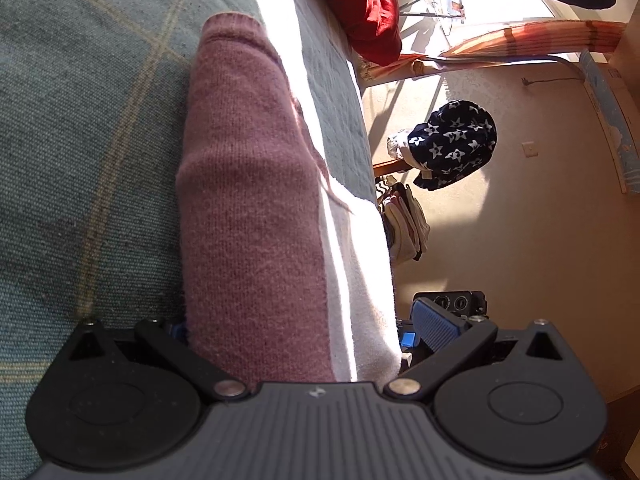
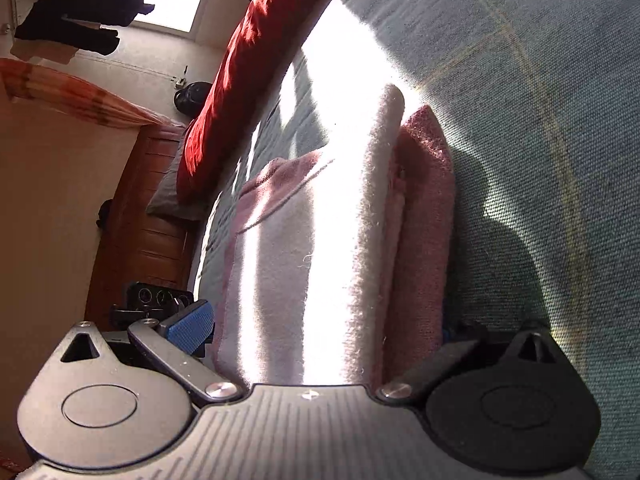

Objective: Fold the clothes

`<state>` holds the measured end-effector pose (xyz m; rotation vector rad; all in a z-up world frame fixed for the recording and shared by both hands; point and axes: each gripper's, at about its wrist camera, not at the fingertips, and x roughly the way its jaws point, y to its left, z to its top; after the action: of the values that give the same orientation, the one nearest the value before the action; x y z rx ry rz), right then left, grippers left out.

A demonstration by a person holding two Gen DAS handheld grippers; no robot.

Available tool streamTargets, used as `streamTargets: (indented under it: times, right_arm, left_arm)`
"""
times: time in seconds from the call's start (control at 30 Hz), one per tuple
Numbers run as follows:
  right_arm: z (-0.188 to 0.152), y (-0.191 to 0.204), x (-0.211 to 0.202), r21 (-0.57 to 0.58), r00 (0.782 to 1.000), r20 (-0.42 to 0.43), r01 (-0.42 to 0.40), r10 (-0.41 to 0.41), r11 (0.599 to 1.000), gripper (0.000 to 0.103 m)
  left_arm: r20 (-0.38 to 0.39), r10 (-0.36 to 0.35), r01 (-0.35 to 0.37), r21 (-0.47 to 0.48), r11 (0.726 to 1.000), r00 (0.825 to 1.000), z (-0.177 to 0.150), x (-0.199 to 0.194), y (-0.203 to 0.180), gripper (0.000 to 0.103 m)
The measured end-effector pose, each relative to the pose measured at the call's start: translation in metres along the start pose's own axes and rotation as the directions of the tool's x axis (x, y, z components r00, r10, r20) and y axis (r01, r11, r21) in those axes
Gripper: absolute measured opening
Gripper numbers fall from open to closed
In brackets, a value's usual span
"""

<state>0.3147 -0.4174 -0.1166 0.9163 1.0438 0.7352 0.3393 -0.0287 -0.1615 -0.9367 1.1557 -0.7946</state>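
A folded pink and white knit garment (image 1: pixel 256 184) lies on the grey-green plaid bed cover (image 1: pixel 80 120), a sunlit strip running along it. My left gripper (image 1: pixel 306 328) is open and straddles one end of the fold. Its blue right pad (image 1: pixel 434 326) stands clear of the cloth edge, and the left pad is mostly hidden behind the pink layer. In the right wrist view the same garment (image 2: pixel 320 240) shows white on top with pink layers beside it. My right gripper (image 2: pixel 324 328) is open around its near end, with the blue pad (image 2: pixel 190 326) just off the cloth.
A red cloth (image 1: pixel 372 8) lies further along the bed edge. Beyond the edge are a beige floor, a dark star-patterned garment (image 1: pixel 456 144), a stack of folded clothes (image 1: pixel 404 224), a black device with round dials (image 1: pixel 452 302), an orange curtain (image 1: pixel 532 36) and wooden furniture (image 2: pixel 140 220).
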Motion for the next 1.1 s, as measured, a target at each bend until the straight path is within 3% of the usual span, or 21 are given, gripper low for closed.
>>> streamTargets:
  times: [0.13, 0.27, 0.4, 0.67, 0.73, 1.03, 1.1]
  right_arm:
    - [-0.001, -0.002, -0.002, 0.020, 0.999, 0.014, -0.036, 0.035, 0.999, 0.103]
    - [-0.001, -0.004, -0.003, 0.040, 0.997, 0.028, -0.071, 0.070, 0.997, 0.103]
    - [-0.002, -0.002, -0.005, 0.043, 0.995, 0.038, -0.092, 0.090, 0.995, 0.103]
    - [-0.007, 0.009, 0.006, -0.017, 1.000, 0.006, 0.011, -0.011, 1.000, 0.103]
    - [-0.012, -0.001, 0.008, 0.000, 0.999, -0.008, 0.045, -0.045, 0.999, 0.103]
    - [-0.019, -0.006, 0.007, 0.007, 0.999, 0.003, 0.034, -0.034, 0.999, 0.103]
    - [-0.020, -0.002, 0.006, 0.007, 0.999, 0.010, 0.031, -0.031, 1.000, 0.100]
  left_arm:
    - [-0.007, 0.006, -0.006, 0.006, 1.000, 1.000, 0.003, 0.004, -0.012, 0.102]
    - [0.000, -0.083, 0.083, -0.022, 0.996, 0.997, 0.002, -0.011, -0.014, 0.102]
    - [-0.003, -0.094, 0.094, 0.007, 0.996, 0.996, 0.001, -0.019, -0.023, 0.102]
    - [-0.019, -0.003, 0.003, 0.017, 1.000, 1.000, -0.014, -0.023, -0.006, 0.102]
    - [-0.005, -0.014, 0.014, 0.019, 1.000, 1.000, -0.022, -0.029, 0.000, 0.102]
    - [0.040, -0.008, 0.008, 0.008, 1.000, 0.999, -0.027, -0.027, -0.004, 0.102]
    - [0.054, -0.043, 0.044, -0.007, 0.999, 0.998, -0.026, -0.030, -0.005, 0.101]
